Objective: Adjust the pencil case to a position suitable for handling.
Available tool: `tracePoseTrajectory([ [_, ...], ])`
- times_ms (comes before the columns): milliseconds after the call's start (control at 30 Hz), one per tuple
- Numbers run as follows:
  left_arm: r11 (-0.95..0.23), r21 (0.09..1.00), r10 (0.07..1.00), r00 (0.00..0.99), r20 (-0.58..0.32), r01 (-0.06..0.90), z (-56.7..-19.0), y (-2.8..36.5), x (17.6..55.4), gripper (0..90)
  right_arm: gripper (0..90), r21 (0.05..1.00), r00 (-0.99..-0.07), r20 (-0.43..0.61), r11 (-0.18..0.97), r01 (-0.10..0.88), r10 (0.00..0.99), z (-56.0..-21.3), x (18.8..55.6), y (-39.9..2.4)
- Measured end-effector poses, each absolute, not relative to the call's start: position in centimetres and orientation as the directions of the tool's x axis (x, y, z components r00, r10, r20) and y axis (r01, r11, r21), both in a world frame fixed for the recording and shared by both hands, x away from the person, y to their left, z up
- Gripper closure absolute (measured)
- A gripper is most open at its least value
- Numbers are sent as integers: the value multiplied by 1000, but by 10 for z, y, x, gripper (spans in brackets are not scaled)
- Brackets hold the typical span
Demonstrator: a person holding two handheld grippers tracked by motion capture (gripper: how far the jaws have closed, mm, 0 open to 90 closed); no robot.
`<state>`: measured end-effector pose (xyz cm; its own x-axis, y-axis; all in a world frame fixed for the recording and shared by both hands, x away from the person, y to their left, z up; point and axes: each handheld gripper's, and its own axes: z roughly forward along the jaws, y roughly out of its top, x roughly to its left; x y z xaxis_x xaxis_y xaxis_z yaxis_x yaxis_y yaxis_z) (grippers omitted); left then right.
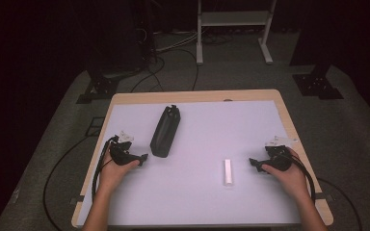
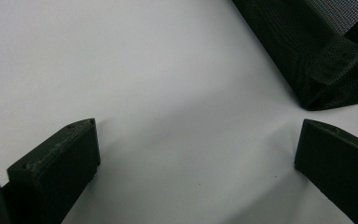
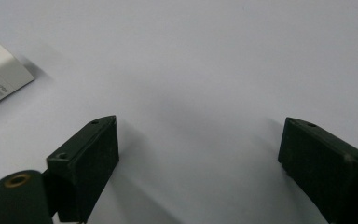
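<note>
A long black fabric case (image 1: pixel 165 131) lies on the white mat (image 1: pixel 202 125), left of centre, its near end a short way from my left gripper (image 1: pixel 142 159). The left gripper view has that case (image 2: pixel 321 51) at the upper right, beyond wide-open jaws with bare mat between them. A small white box (image 1: pixel 228 172) lies right of centre. My right gripper (image 1: pixel 254 164) rests just right of it, jaws open and empty. In the right gripper view the box (image 3: pixel 0 74) sits at the left edge, outside the jaws.
The mat covers a wooden table (image 1: pixel 289 120). Cables (image 1: pixel 60 168) trail from each gripper over the table's near corners. Beyond the table, on the dark floor, stand a white frame (image 1: pixel 233 29) and black stands (image 1: pixel 318 82).
</note>
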<state>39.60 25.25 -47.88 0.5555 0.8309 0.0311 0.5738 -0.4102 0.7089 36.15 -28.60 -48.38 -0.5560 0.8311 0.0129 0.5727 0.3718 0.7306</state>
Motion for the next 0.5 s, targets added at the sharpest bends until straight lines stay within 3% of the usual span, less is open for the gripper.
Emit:
tracePoseTrajectory([
  [500,-411,709,831,556,31,574,-479,253,396,0,113,730,-556,12,372,573,831,-484,362,-286],
])
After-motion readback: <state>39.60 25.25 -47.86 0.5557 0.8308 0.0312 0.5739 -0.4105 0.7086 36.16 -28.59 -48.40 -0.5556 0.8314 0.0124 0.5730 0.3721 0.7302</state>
